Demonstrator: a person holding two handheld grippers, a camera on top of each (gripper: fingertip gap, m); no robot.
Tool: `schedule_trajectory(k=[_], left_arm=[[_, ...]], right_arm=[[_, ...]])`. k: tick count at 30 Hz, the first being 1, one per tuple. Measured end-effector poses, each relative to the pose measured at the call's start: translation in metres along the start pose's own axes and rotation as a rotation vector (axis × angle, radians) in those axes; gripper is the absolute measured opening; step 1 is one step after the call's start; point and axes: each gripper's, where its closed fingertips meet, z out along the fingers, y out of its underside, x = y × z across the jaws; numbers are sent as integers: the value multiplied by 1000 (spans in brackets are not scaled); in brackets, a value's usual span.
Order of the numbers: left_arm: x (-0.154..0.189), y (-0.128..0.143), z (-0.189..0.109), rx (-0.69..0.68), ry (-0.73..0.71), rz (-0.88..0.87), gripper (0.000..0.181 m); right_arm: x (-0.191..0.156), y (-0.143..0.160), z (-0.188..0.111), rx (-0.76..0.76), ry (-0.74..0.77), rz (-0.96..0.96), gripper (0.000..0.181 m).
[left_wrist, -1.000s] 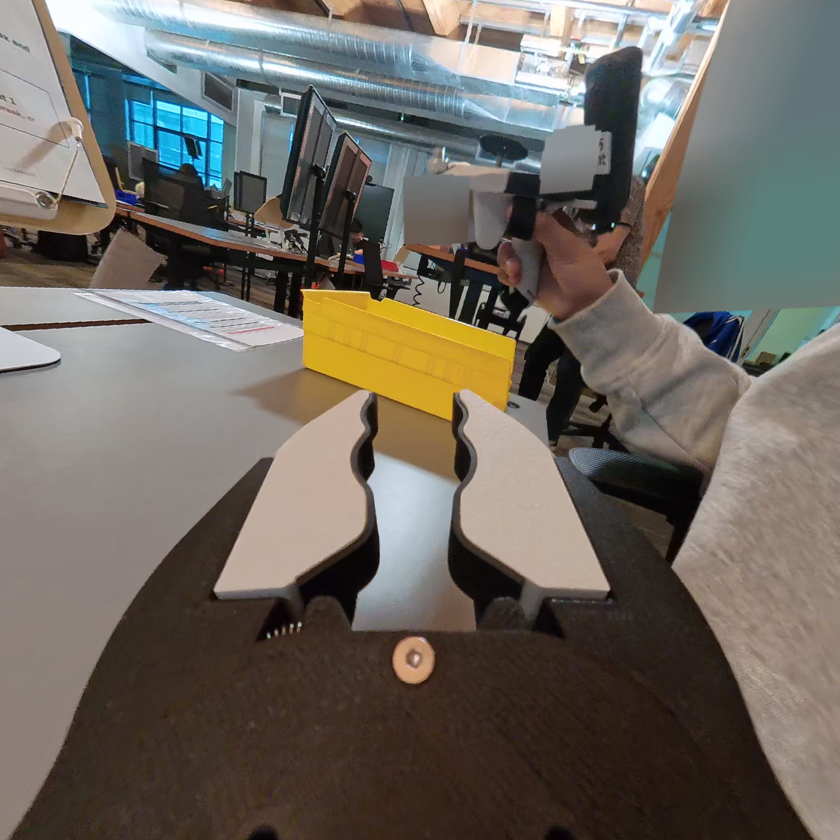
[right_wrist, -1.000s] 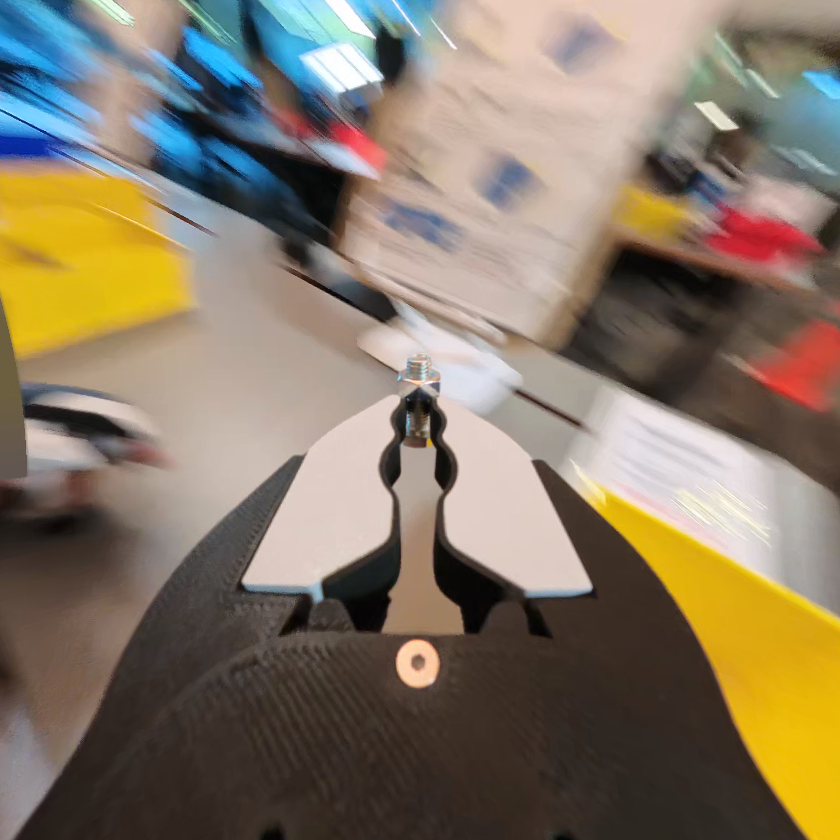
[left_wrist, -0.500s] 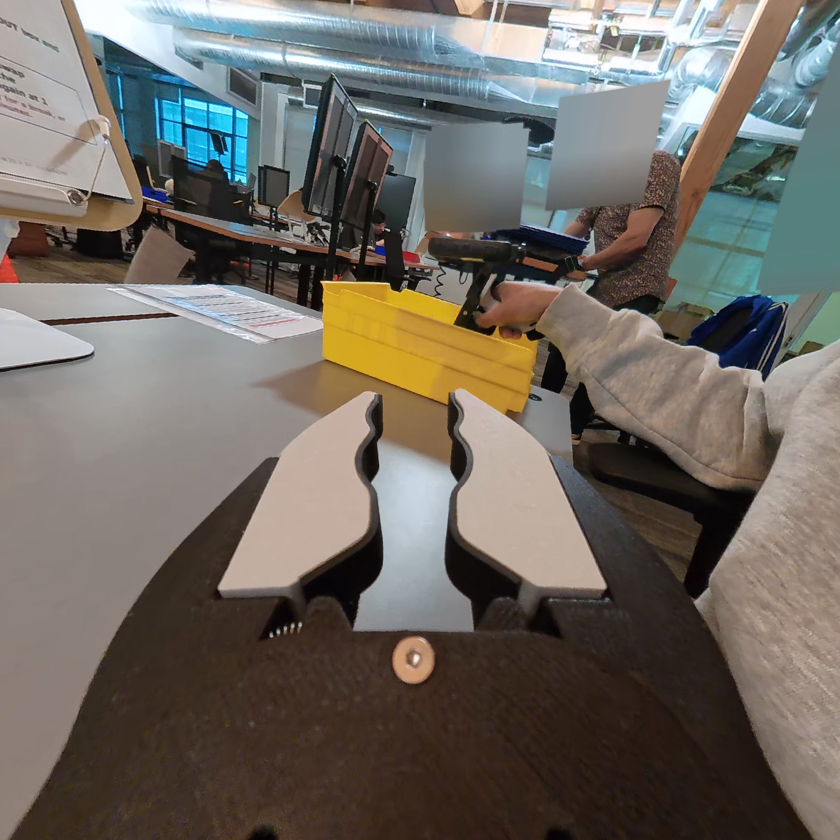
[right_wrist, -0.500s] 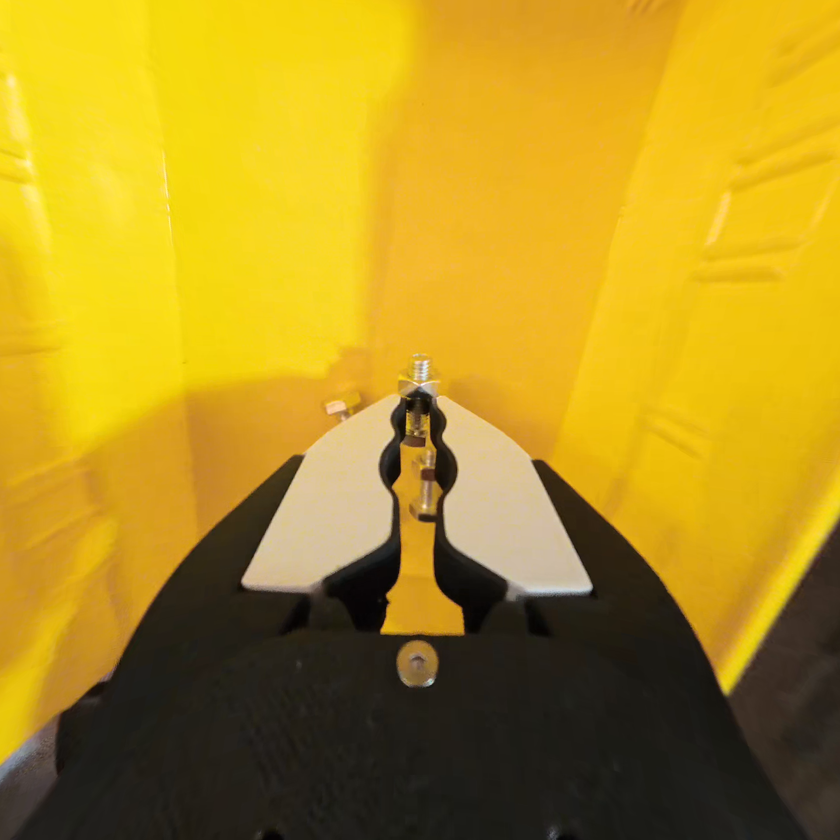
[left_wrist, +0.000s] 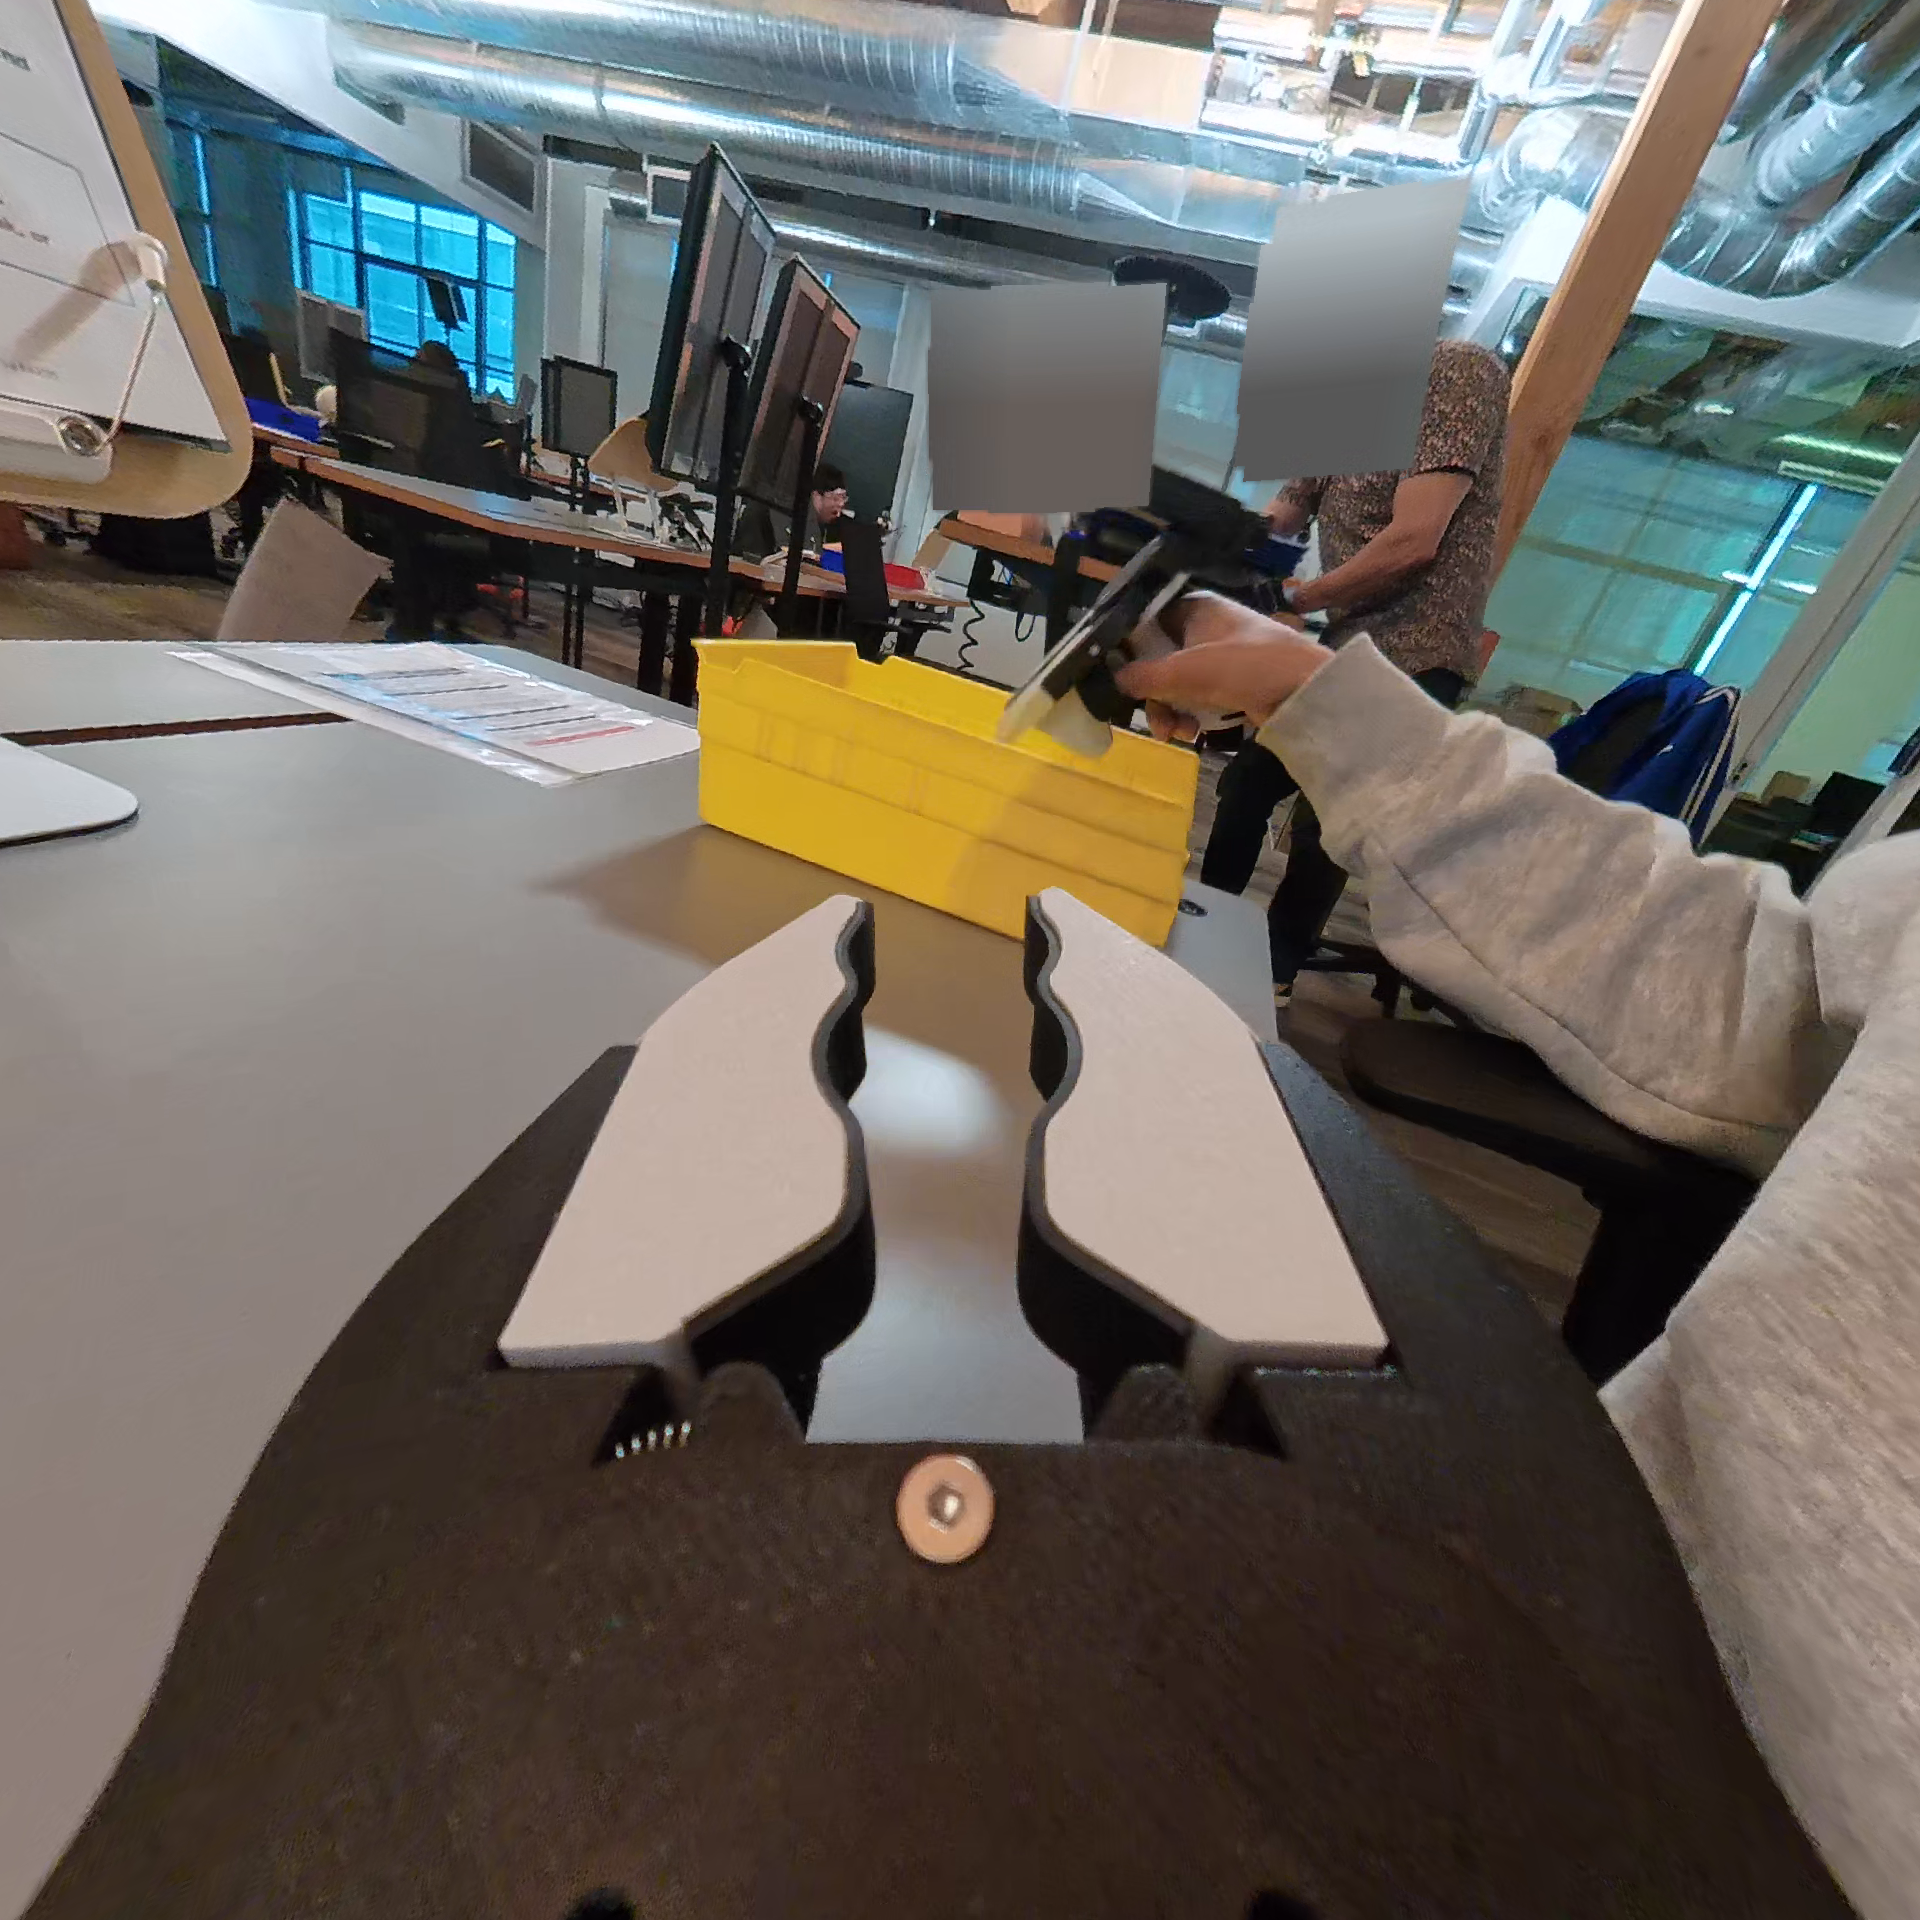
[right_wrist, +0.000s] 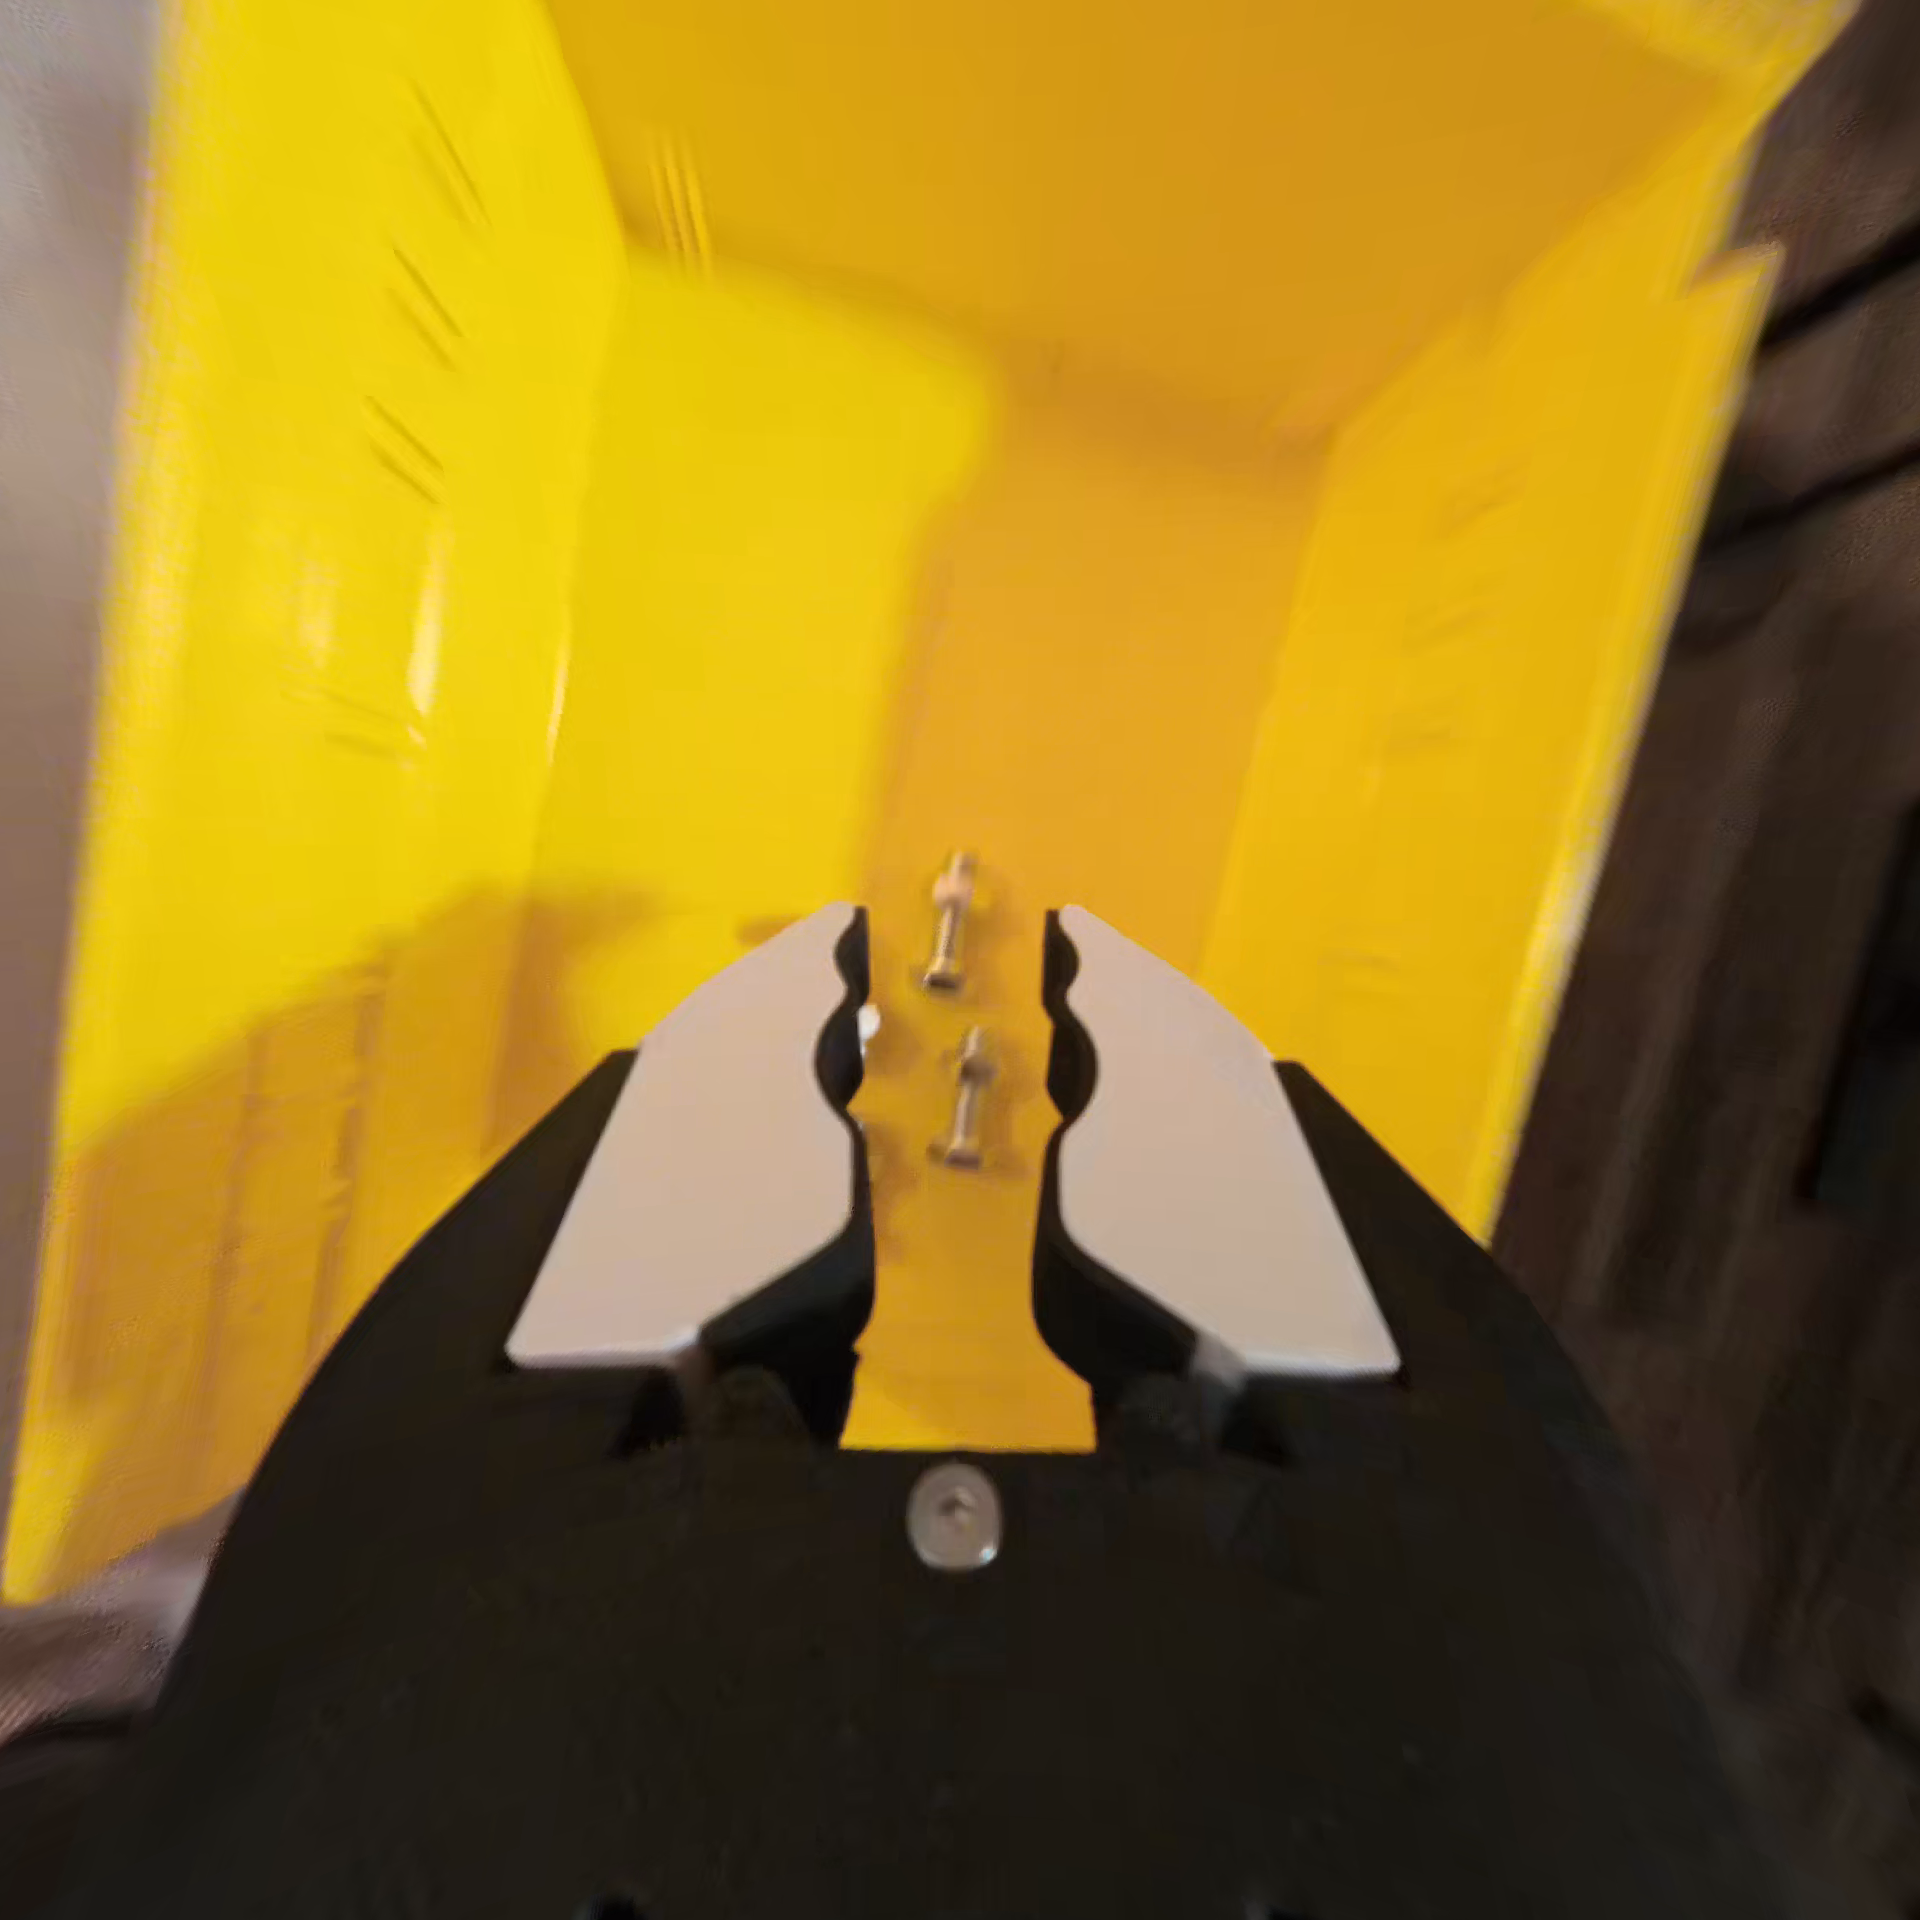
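My right gripper (right_wrist: 951, 914) is open and empty, pointing down into a yellow bin (right_wrist: 343, 644). Two metal bolts with nuts lie on the bin floor between its fingers, one farther (right_wrist: 948, 935) and one nearer (right_wrist: 966, 1099); a third small metal piece (right_wrist: 869, 1023) peeks out beside the left finger. In the left wrist view the same yellow bin (left_wrist: 935, 821) stands on the dark grey table (left_wrist: 312, 987), with the right gripper (left_wrist: 1081, 675) held by a hand over its far end. My left gripper (left_wrist: 948, 914) is open and empty, low over the table in front of the bin.
A laminated sheet (left_wrist: 468, 707) lies on the table behind the bin. A white stand base (left_wrist: 52, 800) and a clipboard on a wooden board (left_wrist: 94, 312) are at the left. A grey sleeve (left_wrist: 1558, 914) crosses at the right. Office desks, monitors (left_wrist: 748, 384) and people stand beyond.
My right gripper swung into the yellow bin with a bolt, then opened; the bolt now lies on the bin floor. The gripper has drawn back a little. My left gripper has hardly moved.
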Motion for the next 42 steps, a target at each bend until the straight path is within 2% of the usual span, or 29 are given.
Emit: schedule_trajectory(k=[1,2,4,6,9,13,15,17,20,23,27,29,32,35,38,42], left_arm=[[1,-2,3,5,0,-7,28],[-1,-4,6,4,-25,-27,27],[4,-11,19,-12,-63,-44,29],[18,-13,37,-86,-65,-7,31],[42,-25,64,-134,-35,68,31],[74,-57,89,-144,81,39,34],[76,-73,94,-142,85,18,34],[71,-81,95,-139,78,-39,34],[41,-79,90,-139,-30,-110,34],[-7,-60,70,-169,-236,-42,33],[-57,-15,29,-291,-378,43,41],[-69,-7,7,-303,-413,61,42],[-76,-14,-21,-211,-424,82,39],[-89,-16,-47,-111,-451,55,35],[-99,-19,-59,-103,-427,-43,38],[-115,-34,-80,9,-530,-33,28]], right_arm=[[8,-19,-22,169,86,-38,20],[15,-35,-49,346,179,-76,1],[21,-45,-97,587,299,-119,0],[30,-35,-121,668,355,-60,6],[47,-6,-134,783,351,154,29],[69,75,-145,986,508,402,17],[77,100,-137,939,500,460,24],[79,110,-122,862,431,484,40],[78,117,-99,799,351,499,49],[77,116,-89,757,320,471,53],[77,114,-74,691,313,418,62],[76,110,-72,679,330,374,65],[79,108,-67,661,351,348,72],[82,107,-54,643,321,377,91],[83,105,-42,619,283,408,104],[78,96,-31,624,245,423,112]])
